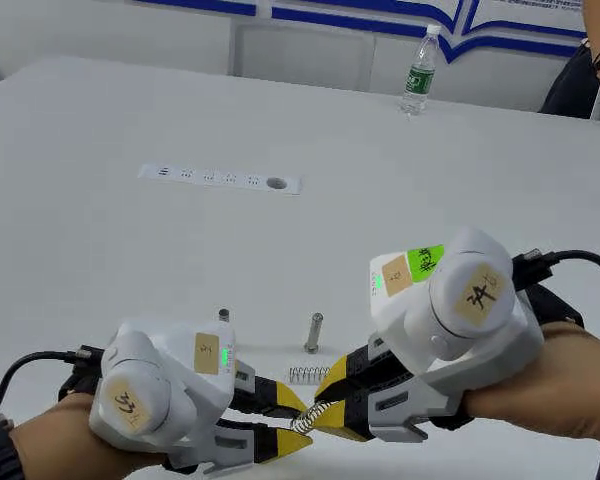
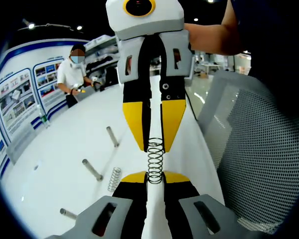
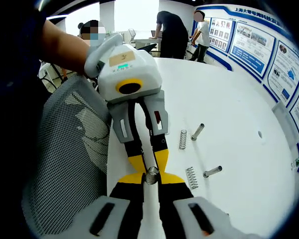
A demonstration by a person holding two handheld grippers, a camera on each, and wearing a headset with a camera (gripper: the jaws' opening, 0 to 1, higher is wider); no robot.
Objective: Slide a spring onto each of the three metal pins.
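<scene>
A short steel spring (image 1: pixel 315 415) hangs above the white table's near edge, with one gripper on each end. My left gripper (image 1: pixel 302 424) comes in from the left and is shut on one end; my right gripper (image 1: pixel 328 405) meets it tip to tip, shut on the other. In the left gripper view the spring (image 2: pixel 155 160) runs from my own yellow tips (image 2: pixel 155 178) up into the right gripper (image 2: pixel 155 144). Three metal pins stand on the table (image 2: pixel 112 136) (image 2: pixel 91 169) (image 2: pixel 68 214). Two loose springs (image 3: pixel 183 139) (image 3: pixel 191 177) lie by the pins (image 3: pixel 198 131) (image 3: pixel 213 171).
A water bottle (image 1: pixel 420 70) stands at the far edge. A flush socket strip (image 1: pixel 220 179) sits mid-table. A grey mesh chair (image 2: pixel 259 149) is just off the near edge. People stand in the background beyond the table.
</scene>
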